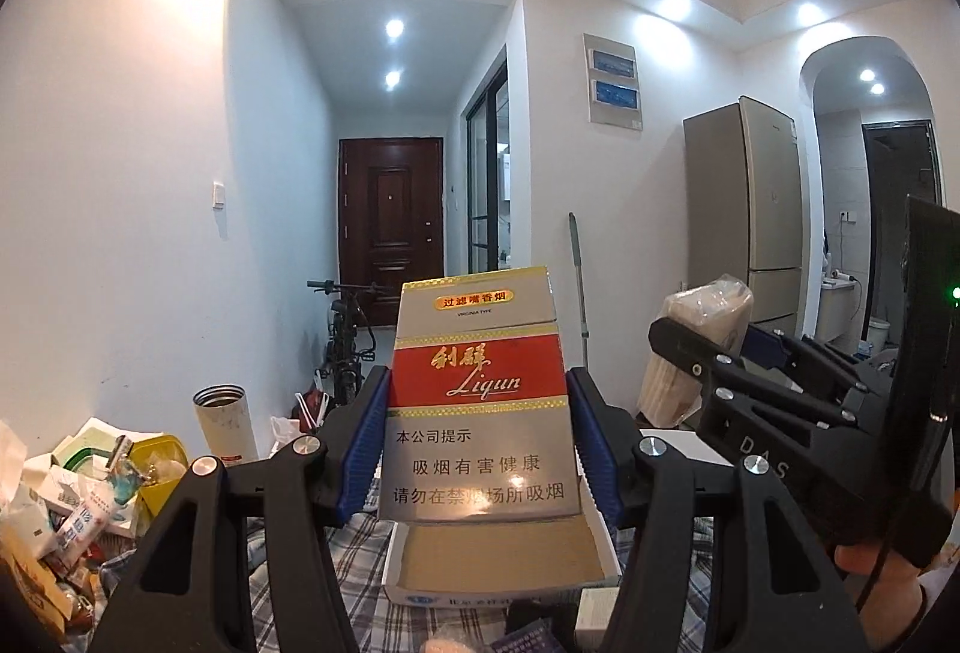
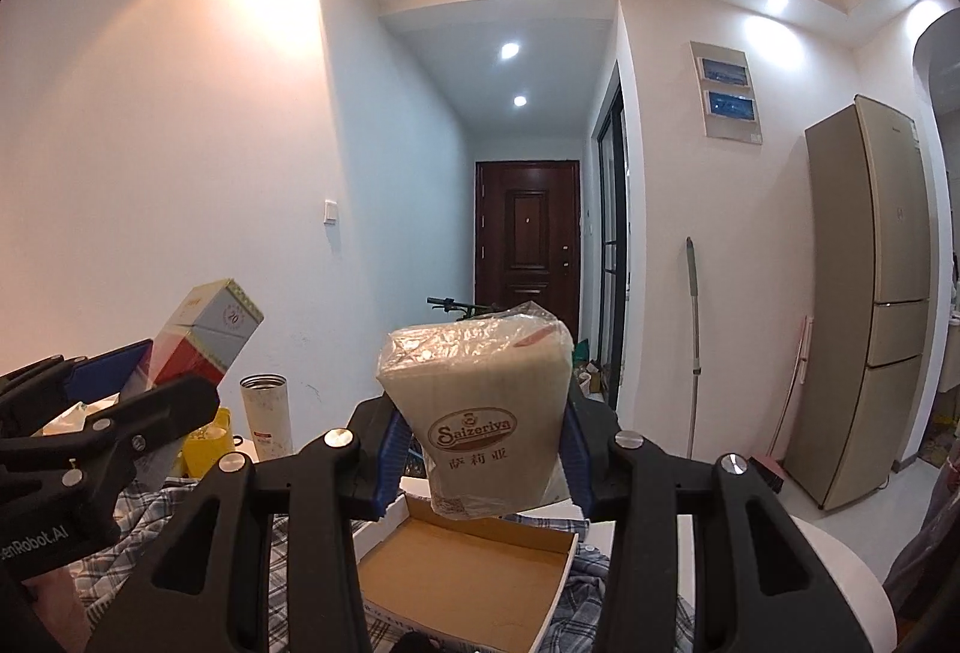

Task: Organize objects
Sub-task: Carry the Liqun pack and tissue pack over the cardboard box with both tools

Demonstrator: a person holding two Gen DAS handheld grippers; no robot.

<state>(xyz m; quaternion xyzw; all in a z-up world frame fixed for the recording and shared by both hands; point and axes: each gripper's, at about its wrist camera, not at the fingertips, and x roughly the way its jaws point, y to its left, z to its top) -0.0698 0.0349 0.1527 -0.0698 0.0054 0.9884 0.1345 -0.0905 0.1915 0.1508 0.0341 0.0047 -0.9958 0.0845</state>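
The left hand-held gripper [image 1: 477,449] is clamped on an upright red-and-silver cigarette pack [image 1: 480,395], held in the air above an open cardboard box [image 1: 501,563] lying on the plaid-covered surface [image 1: 354,539]. At its 3 o'clock, the right hand-held gripper [image 2: 480,449] is clamped on a plastic-wrapped napkin pack [image 2: 480,413] above the same box. A metal tumbler [image 1: 223,422] stands at the left gripper's 10 o'clock.

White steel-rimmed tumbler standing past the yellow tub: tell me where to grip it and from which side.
Grip the tumbler across its straight cylindrical wall, somewhere about mid-height, coming in level from the checked-cloth side. It stands upright with its open steel rim up, so a side pinch suits it. The yellow tub crowds one flank. Both tools are full now.
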